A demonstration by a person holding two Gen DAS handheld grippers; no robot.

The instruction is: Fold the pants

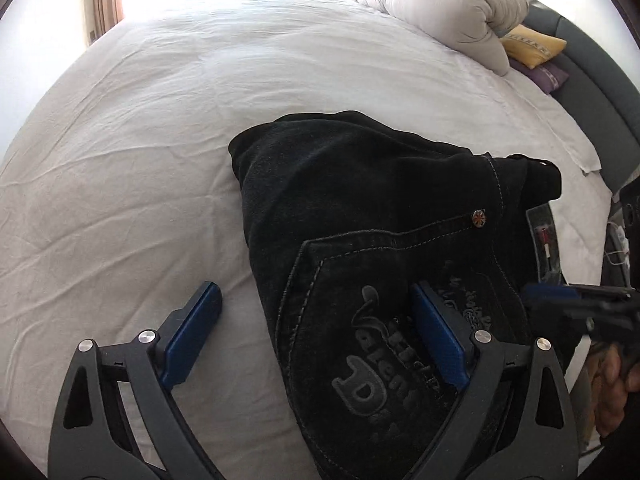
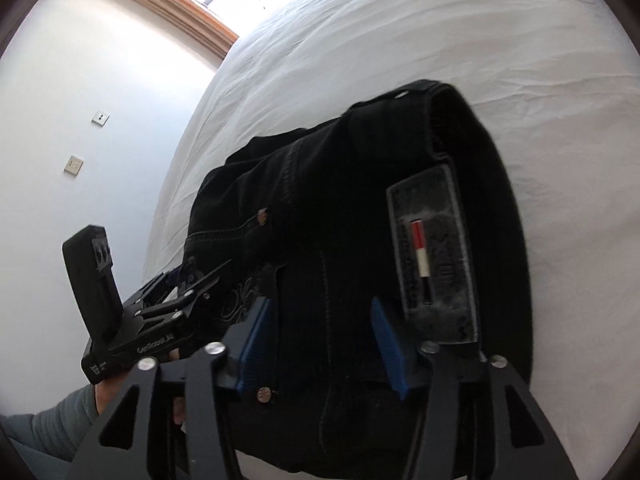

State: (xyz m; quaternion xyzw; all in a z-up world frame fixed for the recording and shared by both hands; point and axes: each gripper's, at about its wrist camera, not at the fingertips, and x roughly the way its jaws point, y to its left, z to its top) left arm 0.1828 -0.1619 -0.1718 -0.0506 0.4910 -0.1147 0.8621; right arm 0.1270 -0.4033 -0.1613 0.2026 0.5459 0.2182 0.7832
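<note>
Fingers of the left gripper (image 1: 316,336) stand spread wide in the left wrist view, one blue pad over the bare sheet and the other over the back pocket of the pants (image 1: 380,240), with nothing pinched between them. Fingers of the right gripper (image 2: 320,344) are likewise released: they stand apart above the dark cloth near the waistband patch, and no fold of fabric is caught between the pads; whether the tips brush the cloth cannot be told. Just beyond both tools, the black pants lie on the bed (image 1: 140,140) as a compact, thick bundle, with the stitched pocket, a rivet and the waistband patch on top and the rounded, doubled-over edge at the far end. That shape suggests the legs have already been brought up and folded under or over the seat, so the main folds look done. What may be left is small, by my reading: squaring the slightly crooked far edge, pressing the bundle flat, or simply drawing both tools away. Farther off, the white sheet is wrinkled but otherwise bare, a rolled grey duvet (image 1: 448,4) and a yellow cushion (image 1: 532,46) sit at the head of the bed, and a bright window lies beyond.
</note>
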